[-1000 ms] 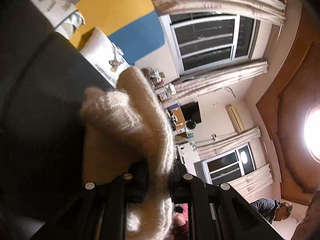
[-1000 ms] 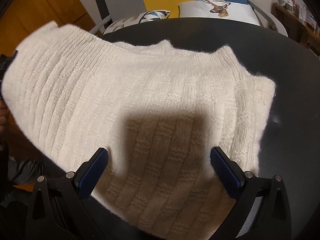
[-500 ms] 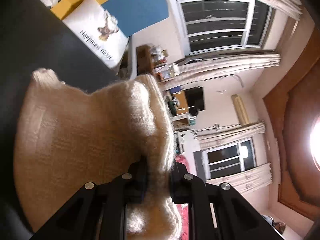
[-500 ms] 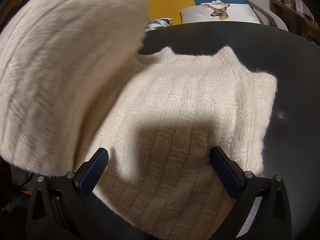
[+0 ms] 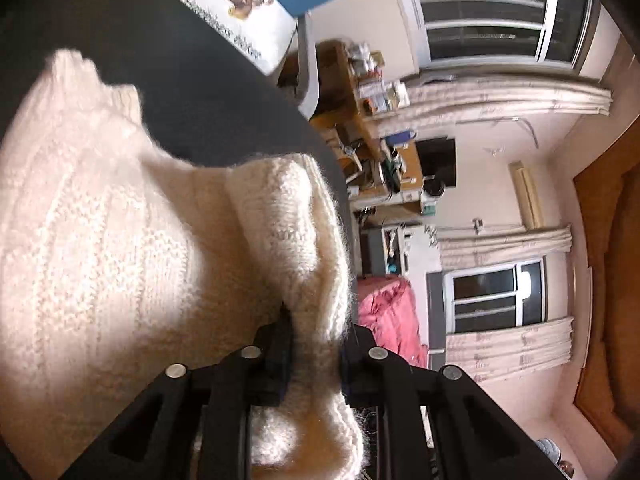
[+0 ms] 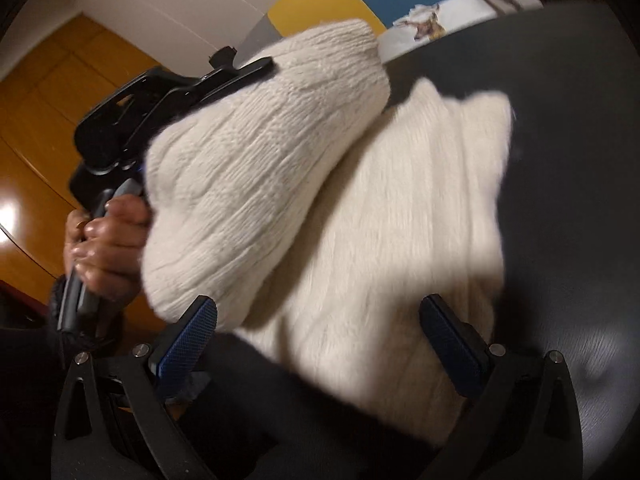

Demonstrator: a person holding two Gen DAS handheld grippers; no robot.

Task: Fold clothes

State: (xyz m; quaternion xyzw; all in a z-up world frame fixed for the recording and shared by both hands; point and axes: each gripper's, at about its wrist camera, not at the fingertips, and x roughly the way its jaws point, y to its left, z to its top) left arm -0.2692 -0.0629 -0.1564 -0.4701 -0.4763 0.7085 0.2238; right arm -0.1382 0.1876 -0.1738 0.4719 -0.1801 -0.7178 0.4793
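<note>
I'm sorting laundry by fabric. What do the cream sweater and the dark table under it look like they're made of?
The cream ribbed sweater looks like a chunky wool or wool-blend knit: visible stitch rows and a fuzzy halo of fibres; the exact fibre can't be told. The dark round table looks like matte black wood or laminate, with faint grain lines and a soft sheen.

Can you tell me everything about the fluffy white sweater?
The sweater is cream-white, fuzzy, chunky ribbed knit. Most of it lies flat on the dark round table. One side is lifted and folded over the rest, pinched in the left gripper. The right gripper hangs open above its near edge, not clearly touching it.
</note>
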